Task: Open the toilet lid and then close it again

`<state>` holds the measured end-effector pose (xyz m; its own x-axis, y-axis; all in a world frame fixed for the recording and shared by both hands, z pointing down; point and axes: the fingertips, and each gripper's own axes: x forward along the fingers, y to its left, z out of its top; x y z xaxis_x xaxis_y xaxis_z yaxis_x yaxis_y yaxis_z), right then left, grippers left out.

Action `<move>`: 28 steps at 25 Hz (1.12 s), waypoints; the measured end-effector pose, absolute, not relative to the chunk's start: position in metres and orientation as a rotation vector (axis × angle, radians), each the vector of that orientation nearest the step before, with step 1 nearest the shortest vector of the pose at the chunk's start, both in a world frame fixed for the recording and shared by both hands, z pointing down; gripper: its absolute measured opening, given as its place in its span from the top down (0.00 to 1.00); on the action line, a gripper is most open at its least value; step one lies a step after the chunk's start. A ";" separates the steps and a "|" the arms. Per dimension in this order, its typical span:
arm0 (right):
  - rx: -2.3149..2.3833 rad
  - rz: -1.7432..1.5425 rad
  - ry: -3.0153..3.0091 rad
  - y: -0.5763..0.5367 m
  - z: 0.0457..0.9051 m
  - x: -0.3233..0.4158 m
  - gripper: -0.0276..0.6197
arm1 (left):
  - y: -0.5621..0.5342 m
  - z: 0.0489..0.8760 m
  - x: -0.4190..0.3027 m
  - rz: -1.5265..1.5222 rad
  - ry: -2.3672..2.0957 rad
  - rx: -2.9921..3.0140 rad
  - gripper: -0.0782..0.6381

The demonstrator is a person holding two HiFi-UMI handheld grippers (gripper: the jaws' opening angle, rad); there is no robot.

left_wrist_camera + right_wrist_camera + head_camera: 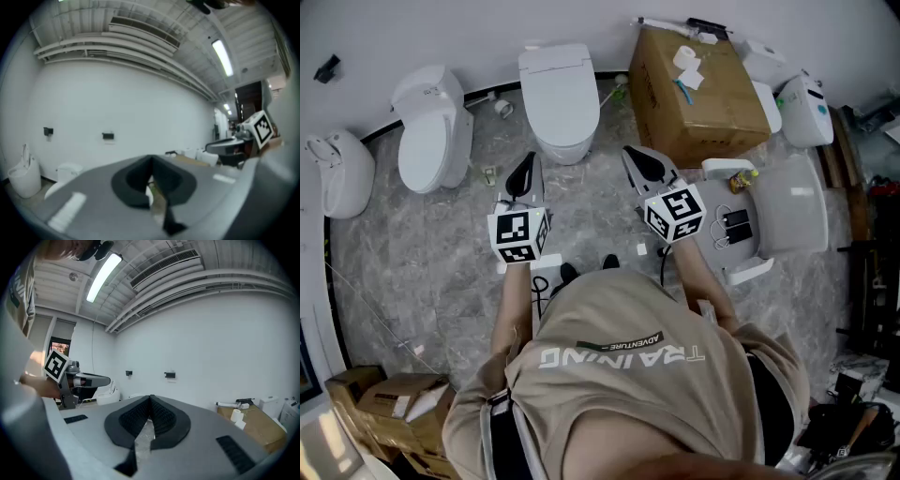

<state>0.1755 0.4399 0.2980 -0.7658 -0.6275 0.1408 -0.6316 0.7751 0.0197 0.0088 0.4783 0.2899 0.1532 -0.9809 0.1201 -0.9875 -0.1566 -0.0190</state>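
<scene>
The toilet (563, 142) for this job stands on the marble floor (441, 272) straight ahead of the person, its back to the wall (469, 28), with a second toilet (431, 136) to its left and a cardboard box (694, 94) to its right. Its lid (560, 89) is down flat.

The left tool (522, 176) and the right tool (644, 166) are held up short of the bowl, one to each side and well apart from it. In each gripper view the jaws are pressed together at their tips with nothing caught between them (both cameras look up at wall and ceiling).

The lid looks like smooth, stiff plastic: probably light, hinged at the wall end, and slippery to rubber pads. The best hold is likely the front lip nearest the person, hooked from under or pinched at the overhang. On the way down it may drop and slam, so it should be lowered under control.
</scene>
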 end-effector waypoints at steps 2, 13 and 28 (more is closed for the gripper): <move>1.010 0.052 -2.822 0.443 0.298 0.171 0.94 | 0.479 0.291 0.008 0.157 -1.984 2.339 0.88; 1.055 0.099 -2.788 0.436 0.307 0.150 0.94 | 0.467 0.304 -0.009 0.167 -1.915 2.364 0.88; 1.152 0.269 -2.638 0.423 0.370 0.145 0.94 | 0.431 0.358 -0.034 0.231 -1.754 2.361 0.88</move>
<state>0.1453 0.4234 0.3700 -0.6565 -0.6926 0.2990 -0.7386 0.6706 -0.0685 -0.0344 0.4307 0.3579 0.2873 -0.9280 0.2372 -0.9578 -0.2812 0.0601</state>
